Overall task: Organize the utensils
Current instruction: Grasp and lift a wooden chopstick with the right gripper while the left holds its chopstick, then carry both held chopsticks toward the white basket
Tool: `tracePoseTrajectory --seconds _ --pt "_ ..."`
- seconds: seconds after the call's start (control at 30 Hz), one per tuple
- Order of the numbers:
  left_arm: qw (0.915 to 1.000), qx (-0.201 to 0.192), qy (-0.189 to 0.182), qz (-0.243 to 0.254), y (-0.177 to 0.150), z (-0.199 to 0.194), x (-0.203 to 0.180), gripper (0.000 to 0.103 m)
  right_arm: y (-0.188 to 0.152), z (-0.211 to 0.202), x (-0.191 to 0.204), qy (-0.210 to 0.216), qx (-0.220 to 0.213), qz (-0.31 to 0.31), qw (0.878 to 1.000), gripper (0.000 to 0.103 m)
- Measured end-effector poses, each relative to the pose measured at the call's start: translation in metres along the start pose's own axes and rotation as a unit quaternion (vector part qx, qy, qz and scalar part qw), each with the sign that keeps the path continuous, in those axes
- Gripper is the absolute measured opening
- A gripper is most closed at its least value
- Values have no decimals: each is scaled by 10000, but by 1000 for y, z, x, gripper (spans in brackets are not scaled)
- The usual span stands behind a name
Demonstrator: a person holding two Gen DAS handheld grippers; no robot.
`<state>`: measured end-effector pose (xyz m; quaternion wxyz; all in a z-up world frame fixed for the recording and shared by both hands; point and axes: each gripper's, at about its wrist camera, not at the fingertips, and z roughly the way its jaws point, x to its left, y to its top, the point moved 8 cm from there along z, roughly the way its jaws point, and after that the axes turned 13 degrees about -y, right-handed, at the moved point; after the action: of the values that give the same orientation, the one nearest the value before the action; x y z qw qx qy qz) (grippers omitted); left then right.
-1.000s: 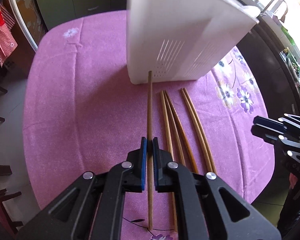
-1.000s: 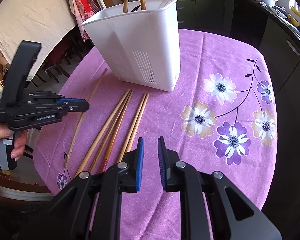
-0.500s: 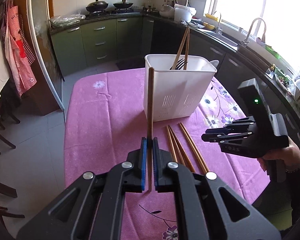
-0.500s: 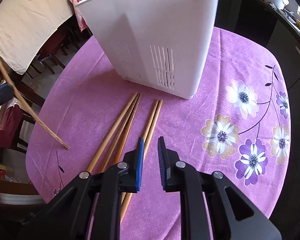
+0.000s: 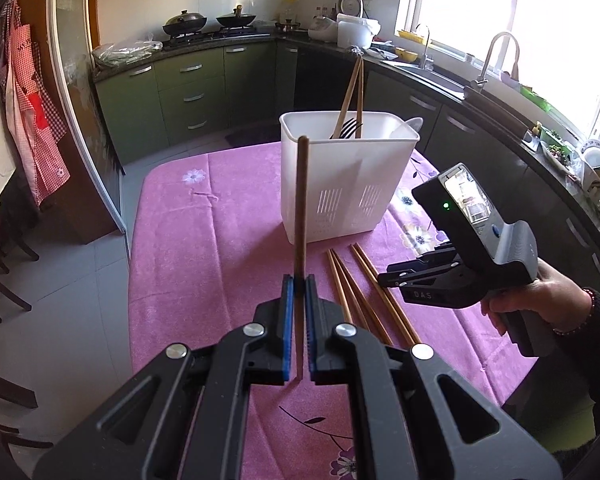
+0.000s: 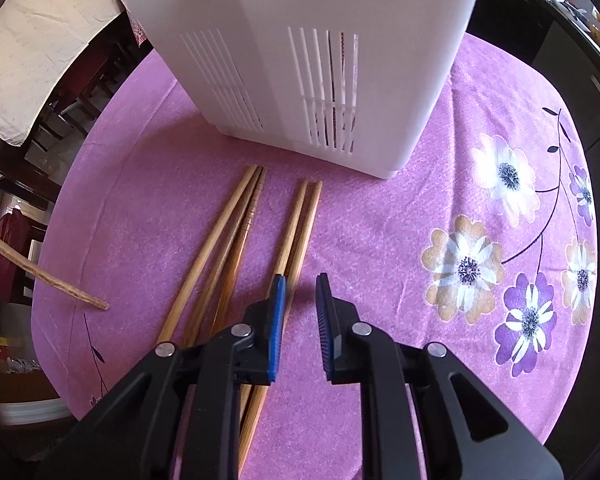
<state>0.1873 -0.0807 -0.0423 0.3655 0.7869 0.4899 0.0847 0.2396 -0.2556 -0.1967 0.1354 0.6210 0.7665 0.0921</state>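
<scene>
Beside the holder (image 6: 300, 60), chopsticks (image 6: 292, 240) lie; perhaps four.

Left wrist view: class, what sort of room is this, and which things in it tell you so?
Most likely a home kitchen. Two woks sit on a stove against the tiled wall, green cabinets run under a dark counter, and a sink tap stands below the window.

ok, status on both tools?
Left tool shut on one chopstick, lifted. Right tool open over four chopsticks on cloth. Holder path clear.
</scene>
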Motion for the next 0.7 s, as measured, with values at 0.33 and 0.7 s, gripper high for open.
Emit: tracePoseTrajectory --seconds 0.33,0.7 --pt "10000 -2 13 20 -1 -3 -1 6 2 2 12 -213 -97 -37 9997 9" --pt "10000 -8 35 85 -1 -6 -1 6 -11 -127 -24 152 -1689 352 9849 7"
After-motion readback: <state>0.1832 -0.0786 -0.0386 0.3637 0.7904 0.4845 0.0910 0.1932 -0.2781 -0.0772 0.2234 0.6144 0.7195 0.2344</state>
